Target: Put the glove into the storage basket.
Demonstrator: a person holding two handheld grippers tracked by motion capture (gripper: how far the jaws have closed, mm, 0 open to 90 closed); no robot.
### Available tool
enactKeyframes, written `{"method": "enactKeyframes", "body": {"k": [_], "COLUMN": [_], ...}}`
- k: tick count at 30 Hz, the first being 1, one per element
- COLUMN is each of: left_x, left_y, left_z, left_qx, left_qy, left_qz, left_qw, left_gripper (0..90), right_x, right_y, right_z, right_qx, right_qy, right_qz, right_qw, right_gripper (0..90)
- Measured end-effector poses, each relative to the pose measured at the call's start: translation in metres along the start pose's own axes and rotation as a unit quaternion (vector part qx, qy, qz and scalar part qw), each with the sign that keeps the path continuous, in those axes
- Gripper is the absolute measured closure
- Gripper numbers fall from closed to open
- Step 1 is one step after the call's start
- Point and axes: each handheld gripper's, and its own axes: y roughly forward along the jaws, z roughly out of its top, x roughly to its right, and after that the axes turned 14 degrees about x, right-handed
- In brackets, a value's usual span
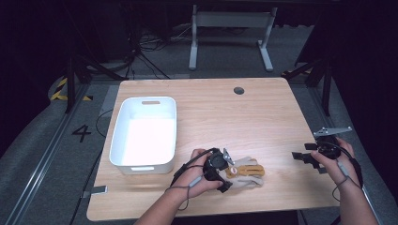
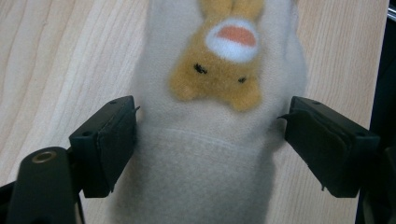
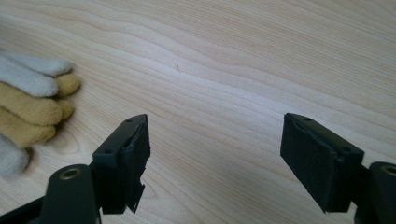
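Fleecy glove [image 2: 205, 154] beside the white bin [image 1: 145, 133] looks soft, probably floppy; left gripper [image 2: 210, 140] fingers wide around its cuff, best hold.

I see a white plastic bin [image 1: 143, 133] sitting empty on the wooden table [image 1: 220, 112], well off to the left of the fingers. A round dark cable hole [image 1: 239, 90] marks the tabletop on the far side of them. Beyond the table, a white desk frame [image 1: 230, 35] stands on grey floor, with yellow-black tape [image 1: 63, 89] at left.
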Motion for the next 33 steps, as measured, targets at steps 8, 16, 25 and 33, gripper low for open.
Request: {"method": "enactKeyframes", "body": {"k": [8, 16, 25, 33], "left_x": [0.004, 0.007, 0.011, 0.009], "left_y": [0.01, 0.019, 0.031, 0.038], "left_z": [0.0, -0.001, -0.001, -0.001], "left_qx": [-0.013, -0.025, -0.045, -0.042], "left_qy": [0.019, 0.035, 0.049, 0.036], "left_qz": [0.001, 0.017, 0.026, 0.008], "left_qw": [0.9997, 0.9989, 0.9975, 0.9984], "left_gripper": [15.8, 15.2, 12.8, 4.2], "right_x": [0.001, 0.0, 0.001, -0.001], "right_y": [0.001, 0.001, 0.003, 0.008], "right_z": [-0.001, -0.001, -0.002, -0.003], "right_qx": [0.0, -0.001, -0.006, -0.011], "right_qy": [0.002, 0.0, 0.0, -0.003], "right_qz": [0.0, -0.003, -0.006, -0.006], "right_qw": [1.0, 1.0, 1.0, 0.9999], "right_gripper": [23.2, 23.2, 23.2, 22.4]}}
